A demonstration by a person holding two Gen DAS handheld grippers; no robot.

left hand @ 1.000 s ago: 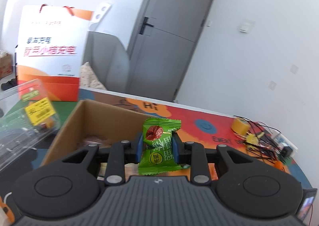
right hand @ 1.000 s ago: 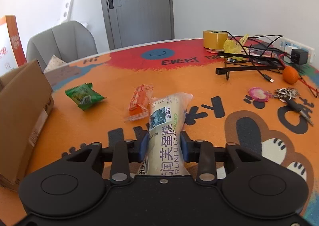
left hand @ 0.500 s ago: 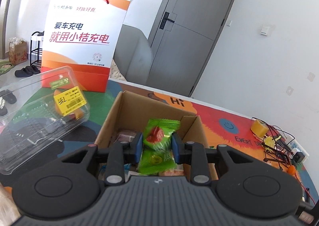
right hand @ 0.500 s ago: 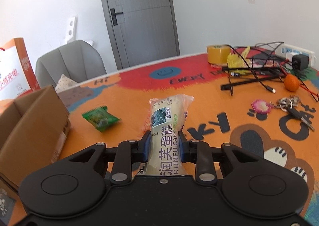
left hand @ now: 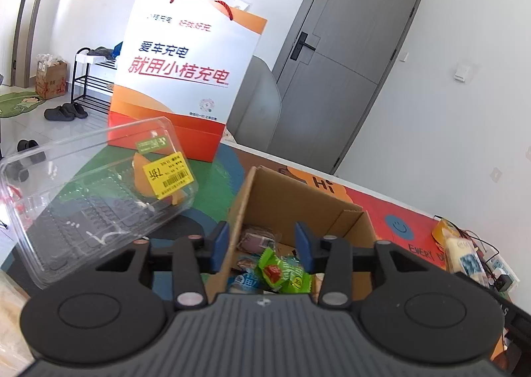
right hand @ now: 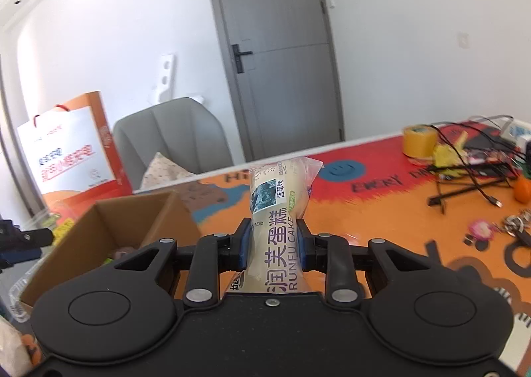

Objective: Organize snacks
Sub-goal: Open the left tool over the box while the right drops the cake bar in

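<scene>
Release step: left gripper (left hand: 262, 245) jaws opening, green snack packet (left hand: 282, 272) falling free into cardboard box (left hand: 298, 191), lower centre. Right gripper (right hand: 272, 244) is clamped on cake packet (right hand: 280, 211); next, carry it over the box at lower left.

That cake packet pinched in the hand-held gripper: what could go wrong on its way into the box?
The soft cake packet is squeezed at its middle by the right hand-held gripper, so it may get crushed or slip. The cardboard box sits well off to the side; its raised wall might catch the packet's long free end.
</scene>
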